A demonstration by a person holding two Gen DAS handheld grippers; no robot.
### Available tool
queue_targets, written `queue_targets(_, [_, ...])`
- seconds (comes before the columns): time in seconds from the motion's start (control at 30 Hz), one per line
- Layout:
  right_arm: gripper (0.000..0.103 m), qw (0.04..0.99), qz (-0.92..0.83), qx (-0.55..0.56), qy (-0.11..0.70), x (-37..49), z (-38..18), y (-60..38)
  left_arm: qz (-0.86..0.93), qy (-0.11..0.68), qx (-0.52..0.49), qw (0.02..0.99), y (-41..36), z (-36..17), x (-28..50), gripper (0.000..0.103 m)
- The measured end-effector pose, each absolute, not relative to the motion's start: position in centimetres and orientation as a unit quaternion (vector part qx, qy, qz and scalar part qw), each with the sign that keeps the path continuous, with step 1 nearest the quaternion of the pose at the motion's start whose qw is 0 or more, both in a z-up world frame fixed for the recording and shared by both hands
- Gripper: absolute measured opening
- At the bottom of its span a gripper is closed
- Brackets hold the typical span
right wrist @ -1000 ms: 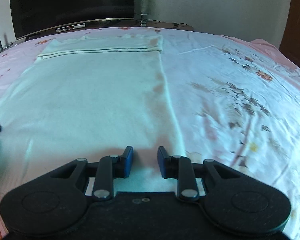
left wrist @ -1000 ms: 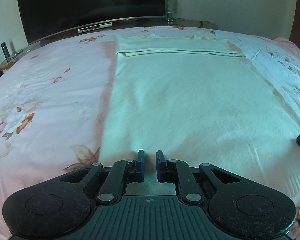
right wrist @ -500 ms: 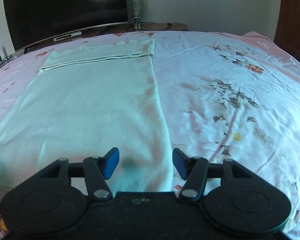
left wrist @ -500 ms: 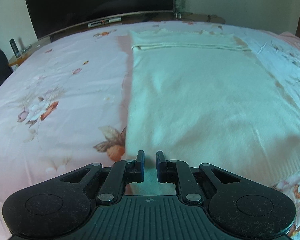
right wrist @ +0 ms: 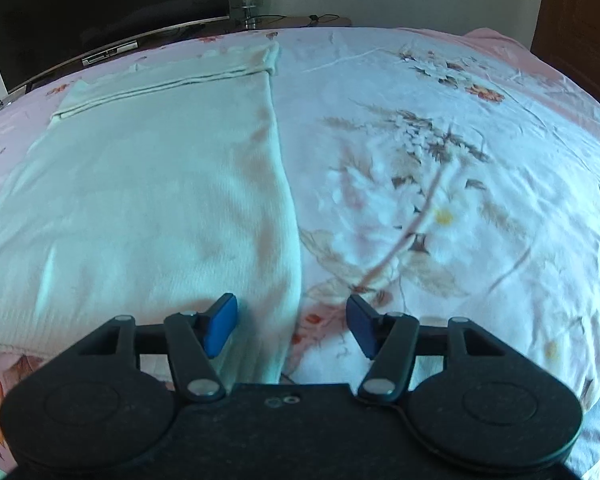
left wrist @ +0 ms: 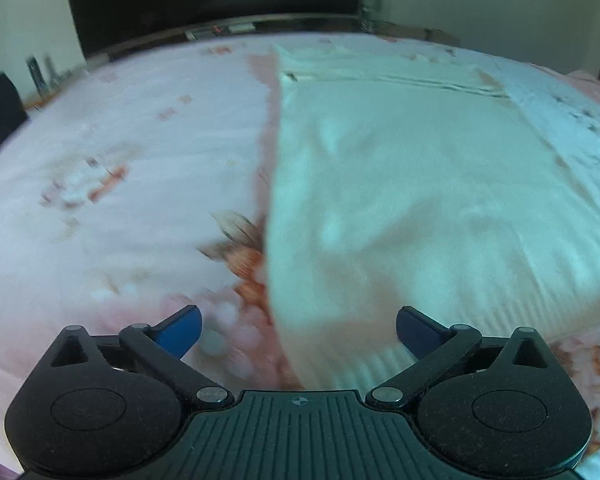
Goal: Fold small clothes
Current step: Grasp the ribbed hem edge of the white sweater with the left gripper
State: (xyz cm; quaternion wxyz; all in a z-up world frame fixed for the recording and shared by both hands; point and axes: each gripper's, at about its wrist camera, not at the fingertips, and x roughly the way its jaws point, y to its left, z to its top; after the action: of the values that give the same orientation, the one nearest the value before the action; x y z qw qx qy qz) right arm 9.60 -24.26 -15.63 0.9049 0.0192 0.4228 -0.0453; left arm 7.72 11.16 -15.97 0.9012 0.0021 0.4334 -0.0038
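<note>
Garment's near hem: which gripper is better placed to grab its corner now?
Marginally right. The right gripper, open, straddles the garment edge in a sharp view; the left gripper also straddles its edge, but blurred.

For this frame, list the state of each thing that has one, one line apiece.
Left tool: open, holding nothing, over the garment's near left edge.
Right tool: open, holding nothing, over the garment's near right edge.
Pale garment: flat on the bed, far end folded over.
Floral bedsheet: spread, lightly creased.
TV: off, screen dark.
</note>
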Motion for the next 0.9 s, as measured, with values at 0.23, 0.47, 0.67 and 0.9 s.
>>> queue_targets(0.23, [0.037, 0.904, -0.032, 0.021, 0.426, 9.2, -15.2, -23.5, -0.026, 0.428, -0.044, 0.902, 11.7, -16.5, 6.8, 0.080])
queue_targets(0.47, [0.028, 0.902, -0.025, 0.041, 0.430, 9.0, -15.1, -23.1, -0.056, 0.432, -0.053, 0.899, 11.2, -16.3, 7.1, 0.049])
queue_targets(0.67, [0.025, 0.900, -0.027, 0.055, 0.431, 8.9, -15.0, -23.3, -0.072, 0.442, -0.079, 0.890, 11.1, -16.2, 7.3, 0.020])
queue_targets(0.9, [0.031, 0.897, -0.027, 0.049, 0.439, 9.2, -15.2, -23.2, -0.095, 0.451, -0.073, 0.885, 11.0, -16.3, 7.3, 0.021])
